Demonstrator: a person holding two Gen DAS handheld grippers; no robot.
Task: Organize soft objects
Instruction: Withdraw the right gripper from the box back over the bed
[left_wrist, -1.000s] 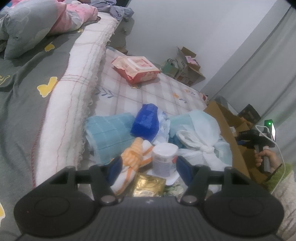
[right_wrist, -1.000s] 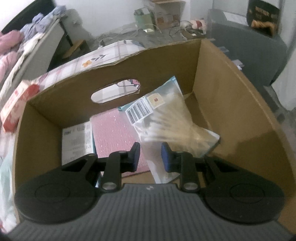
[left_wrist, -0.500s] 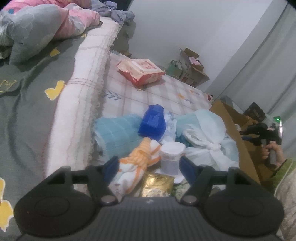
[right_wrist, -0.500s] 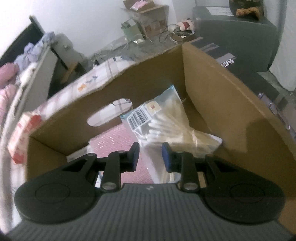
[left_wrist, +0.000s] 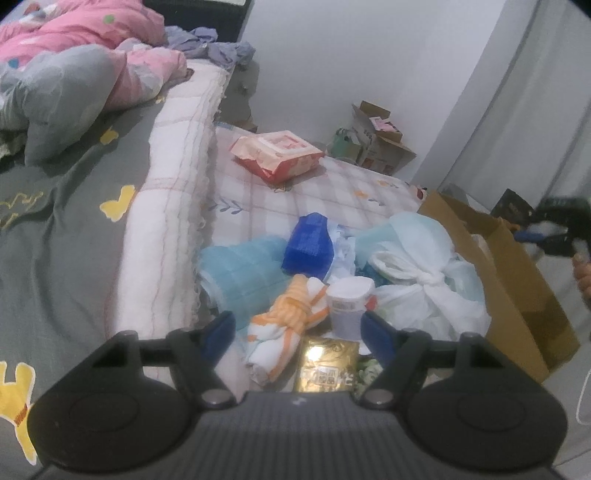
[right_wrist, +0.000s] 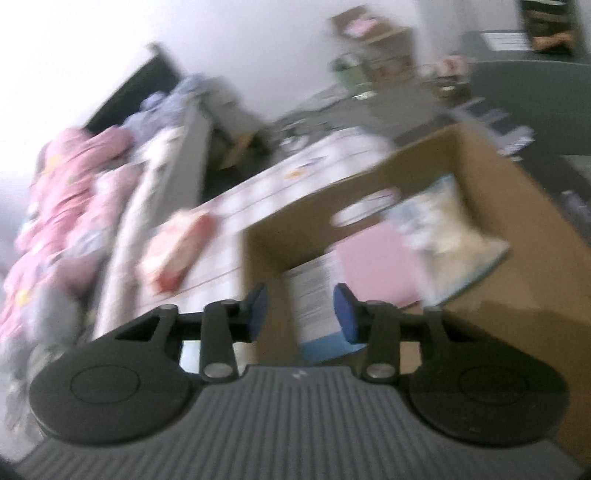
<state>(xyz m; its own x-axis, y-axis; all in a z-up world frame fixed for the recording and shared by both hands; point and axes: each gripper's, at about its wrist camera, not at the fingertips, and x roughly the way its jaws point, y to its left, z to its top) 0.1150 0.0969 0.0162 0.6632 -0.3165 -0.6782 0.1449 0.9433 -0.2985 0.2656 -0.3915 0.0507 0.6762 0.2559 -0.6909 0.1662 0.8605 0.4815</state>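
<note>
1. your left hand-held gripper (left_wrist: 297, 334) has its jaws opening wide with nothing held; the orange-and-white knotted cloth (left_wrist: 286, 332) and the white tub (left_wrist: 349, 306) lie just ahead between the fingertips, untouched.
2. your right hand-held gripper (right_wrist: 300, 312) is opening too, empty, above the near edge of the cardboard box (right_wrist: 535, 266); the view is blurred.
3. the step in hand looks like the left side's next pick from the pile on the bed, with the right side free of the box.
4. the next move calls for lowering the left jaws around the knotted cloth alone, keeping clear of the tub and the gold packet (left_wrist: 327, 365).
5. the box holds a clear bag of pale sticks (right_wrist: 448, 236), a pink sheet (right_wrist: 373, 254) and a printed white pack (right_wrist: 314, 295).
6. beyond the cloth sit a folded blue towel (left_wrist: 240, 269), a blue pouch (left_wrist: 308, 243) and a tied white plastic bag (left_wrist: 417, 280), beside the box.
</note>
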